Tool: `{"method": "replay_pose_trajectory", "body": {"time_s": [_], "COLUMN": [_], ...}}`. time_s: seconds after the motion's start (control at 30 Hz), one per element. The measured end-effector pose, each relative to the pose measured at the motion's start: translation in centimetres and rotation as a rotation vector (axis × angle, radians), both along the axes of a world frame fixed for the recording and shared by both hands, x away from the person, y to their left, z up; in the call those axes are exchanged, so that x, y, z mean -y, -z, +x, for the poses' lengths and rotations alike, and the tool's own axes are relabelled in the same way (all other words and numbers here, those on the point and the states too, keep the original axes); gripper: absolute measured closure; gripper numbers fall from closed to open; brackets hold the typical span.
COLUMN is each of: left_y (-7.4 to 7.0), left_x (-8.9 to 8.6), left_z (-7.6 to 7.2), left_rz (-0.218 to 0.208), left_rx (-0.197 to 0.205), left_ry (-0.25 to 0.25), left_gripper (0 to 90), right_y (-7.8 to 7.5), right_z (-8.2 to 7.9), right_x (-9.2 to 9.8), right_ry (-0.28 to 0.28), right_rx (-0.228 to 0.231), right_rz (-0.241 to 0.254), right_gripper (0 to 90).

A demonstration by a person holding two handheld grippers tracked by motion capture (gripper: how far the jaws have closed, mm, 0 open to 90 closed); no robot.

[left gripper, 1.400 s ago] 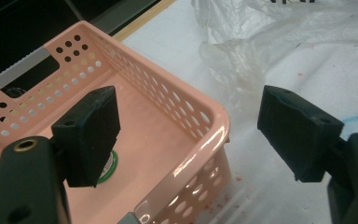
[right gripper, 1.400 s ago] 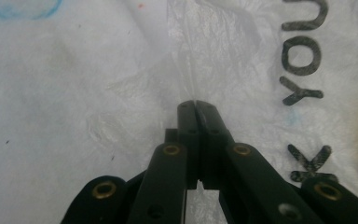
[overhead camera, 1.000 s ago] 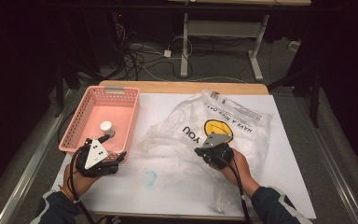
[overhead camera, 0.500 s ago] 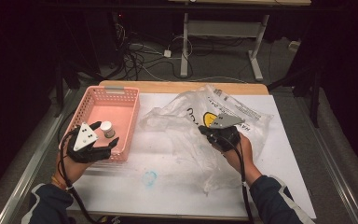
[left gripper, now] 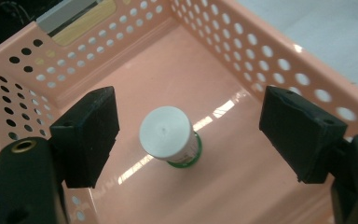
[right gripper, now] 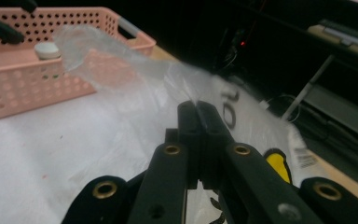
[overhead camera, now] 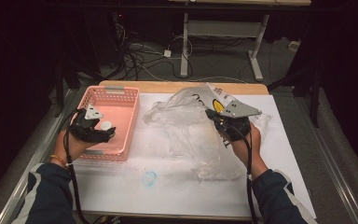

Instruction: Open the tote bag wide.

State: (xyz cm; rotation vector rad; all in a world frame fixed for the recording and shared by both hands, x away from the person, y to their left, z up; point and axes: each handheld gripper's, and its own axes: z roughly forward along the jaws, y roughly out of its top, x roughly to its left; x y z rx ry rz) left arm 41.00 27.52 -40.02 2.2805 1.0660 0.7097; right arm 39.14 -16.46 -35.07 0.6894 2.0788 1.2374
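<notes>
One pink perforated basket (overhead camera: 121, 100), on the table's left part. One small white-capped bottle (left gripper: 168, 135), upright on the basket's floor. One clear plastic bag (overhead camera: 191, 130) printed with black letters and a yellow mark, just right of the basket. One white table cover (overhead camera: 168, 191) beneath the basket. One faint blue ring mark (overhead camera: 149, 178) on the cover, nearer the person than the basket. Two hand-held grippers: left gripper (left gripper: 186, 126) above the basket, right gripper (right gripper: 196, 109) at the bag.

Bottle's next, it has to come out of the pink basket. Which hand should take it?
Left, most likely. The left gripper hangs open right above the white-capped bottle in the pink basket, one jaw on each side. The right gripper is shut on the clear plastic bag, away from the basket.
</notes>
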Motion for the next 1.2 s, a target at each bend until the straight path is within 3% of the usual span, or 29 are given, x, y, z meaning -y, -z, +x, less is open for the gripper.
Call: {"method": "replay_pose_trajectory", "body": {"time_s": [0.07, 0.27, 0.47, 0.53, 0.63, 0.8, 0.93, 1.2], "left_y": [0.4, 1.5, 2.8, 3.1, 3.4, 3.2, 3.2, 1.9], "left_x": [0.1, 0.2, -0.6, -0.7, -0.9, -0.9, -0.6, 0.1], "left_z": [0.9, 3.3, 4.8, 5.2, 5.5, 5.4, 5.3, 4.5], "left_rz": [0.019, 0.063, 0.083, 0.103, 0.112, 0.095, 0.113, 0.057], "left_rx": [-0.026, -0.119, -0.208, -0.256, -0.285, -0.273, -0.257, -0.114], "left_ry": [0.021, 0.034, 0.048, 0.06, 0.051, 0.068, 0.063, 0.057], "left_gripper": [20.6, 22.9, 32.4, 38.4, 45.5, 47.9, 48.2, 48.3], "right_y": [-0.8, -0.8, -0.1, 0.1, 0.2, 0.3, 0.2, 0.3], "right_z": [0.1, 0.2, 0.2, 0.1, 0.0, -0.1, -0.1, -0.2], "right_x": [0.1, -0.3, -0.5, -0.5, -0.6, -0.7, -0.7, -0.2], "right_ry": [-0.006, -0.021, -0.057, -0.066, -0.072, -0.077, -0.073, -0.061], "right_rx": [0.015, 0.013, -0.001, -0.002, -0.004, 0.0, 0.002, -0.002], "right_rz": [0.022, 0.018, 0.006, 0.001, -0.005, -0.014, -0.012, -0.016], "right_gripper": [90.0, 90.0, 90.0, 90.0, 90.0, 90.0, 90.0, 90.0]}}
